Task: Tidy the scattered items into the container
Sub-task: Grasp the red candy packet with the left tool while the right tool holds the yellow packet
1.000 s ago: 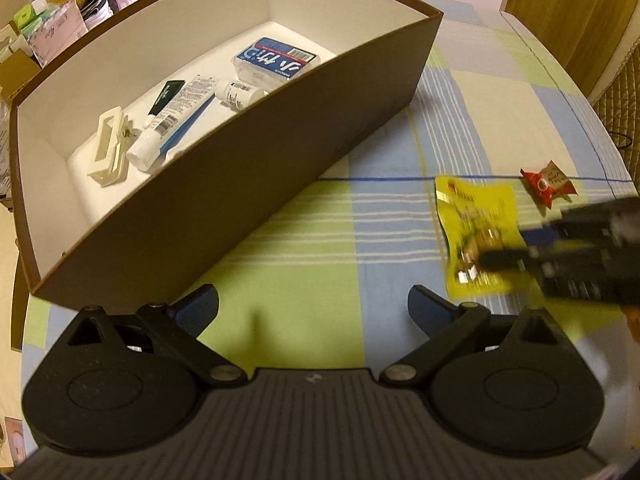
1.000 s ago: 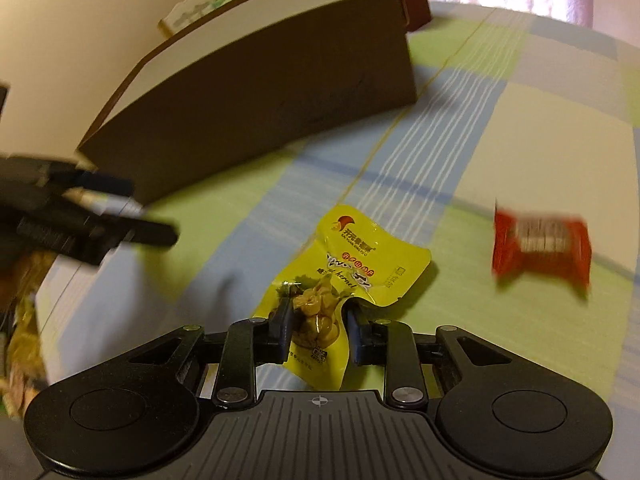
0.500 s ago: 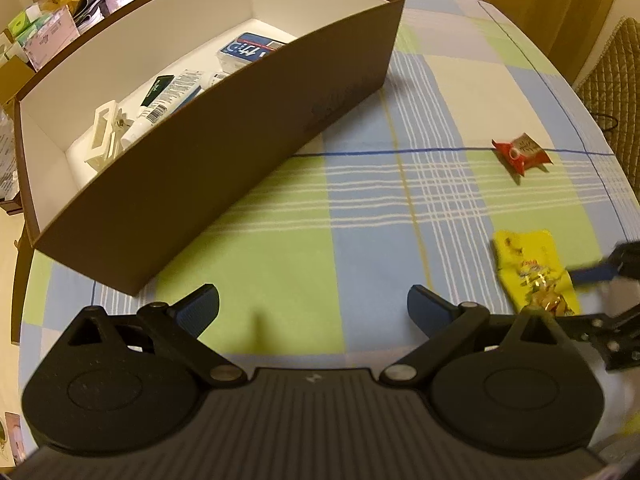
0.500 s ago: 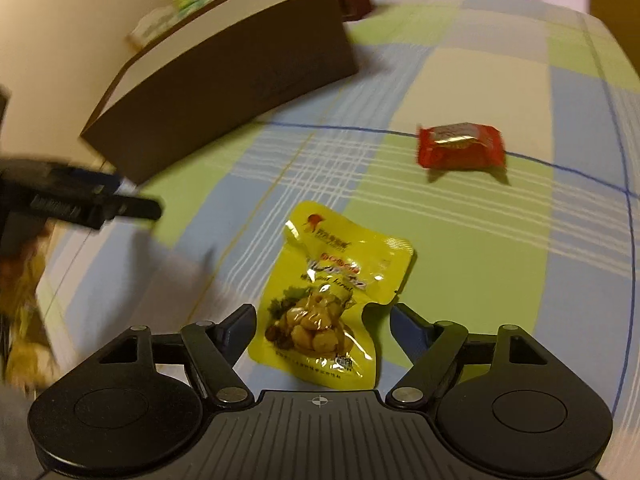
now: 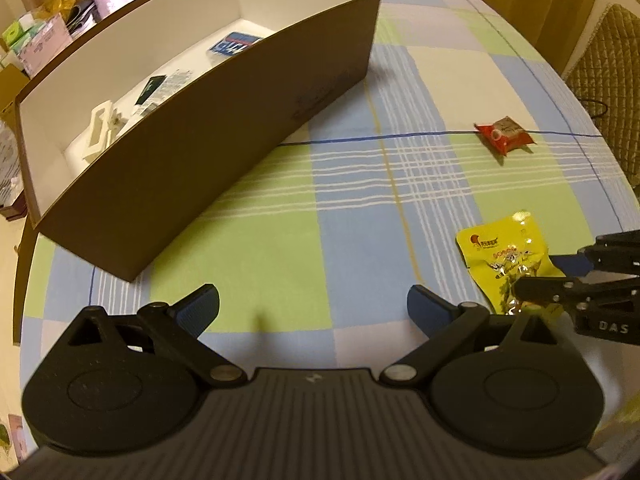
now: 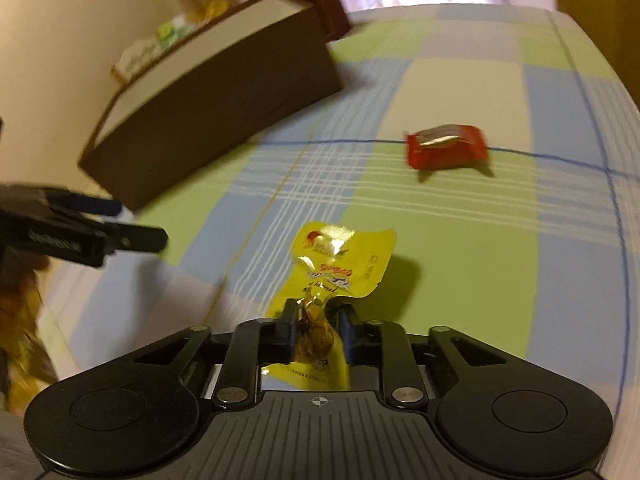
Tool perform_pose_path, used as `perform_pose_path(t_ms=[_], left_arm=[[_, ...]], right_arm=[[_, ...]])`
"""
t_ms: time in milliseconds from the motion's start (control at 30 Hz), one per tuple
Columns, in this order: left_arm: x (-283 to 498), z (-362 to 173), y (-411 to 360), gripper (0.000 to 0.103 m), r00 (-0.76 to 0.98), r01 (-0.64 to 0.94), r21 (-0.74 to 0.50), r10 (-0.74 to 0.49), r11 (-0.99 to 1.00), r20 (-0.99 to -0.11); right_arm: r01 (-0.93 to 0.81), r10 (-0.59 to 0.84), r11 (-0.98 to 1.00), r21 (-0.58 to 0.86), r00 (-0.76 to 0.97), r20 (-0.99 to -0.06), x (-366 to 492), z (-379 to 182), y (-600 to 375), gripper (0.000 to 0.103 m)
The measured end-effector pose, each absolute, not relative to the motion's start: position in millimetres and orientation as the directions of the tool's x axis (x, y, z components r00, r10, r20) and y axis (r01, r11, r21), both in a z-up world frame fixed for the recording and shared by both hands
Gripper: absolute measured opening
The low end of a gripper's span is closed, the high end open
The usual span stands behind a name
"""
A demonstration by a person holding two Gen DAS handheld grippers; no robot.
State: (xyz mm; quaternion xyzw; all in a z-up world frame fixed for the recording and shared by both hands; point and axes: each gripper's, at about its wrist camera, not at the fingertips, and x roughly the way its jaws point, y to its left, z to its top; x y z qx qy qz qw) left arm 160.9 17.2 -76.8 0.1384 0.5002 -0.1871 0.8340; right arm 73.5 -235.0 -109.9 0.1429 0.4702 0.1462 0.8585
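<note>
Right hand-held gripper closing, clamped on yellow packet; left hand-held gripper spread apart, empty. Red packet on counter near box.

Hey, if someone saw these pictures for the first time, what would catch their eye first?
Probably the yellow snack packet, its near end pinched in the right tool, whose jaws are closing on it, over the checked tablecloth. Beyond it a red snack packet lies alone on the cloth. To the left stands the long brown box, white inside, already holding a few small items.
</note>
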Motion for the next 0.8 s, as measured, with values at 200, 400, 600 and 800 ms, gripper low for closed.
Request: perform_pose_path(t_ms=[200,400,600,800], left_arm=[[164,-78,-13,0.096,0.411,0.539,0.033,-0.229,0.842,-0.882],[168,-79,-63,0.094,0.376,0.685,0.006,-0.347,0.728,-0.859],[181,-79,-118,0.091,0.317,0.842,0.012,-0.477,0.539,-0.820],[211,-91,-159,0.080,0.220,0.931,0.012,-0.535,0.365,-0.816]], right_arm=[[0.020,0.329,0.912,0.409,0.560,-0.760,49,-98,-281,0.019],[0.180,0.264,0.875,0.450,0.602,-0.753,25,-96,-329,0.019],[0.298,0.212,0.826,0.479,0.623,-0.753,11,-99,-365,0.019],[0.346,0.197,0.793,0.502,0.635,-0.747,6,-101,-380,0.019]])
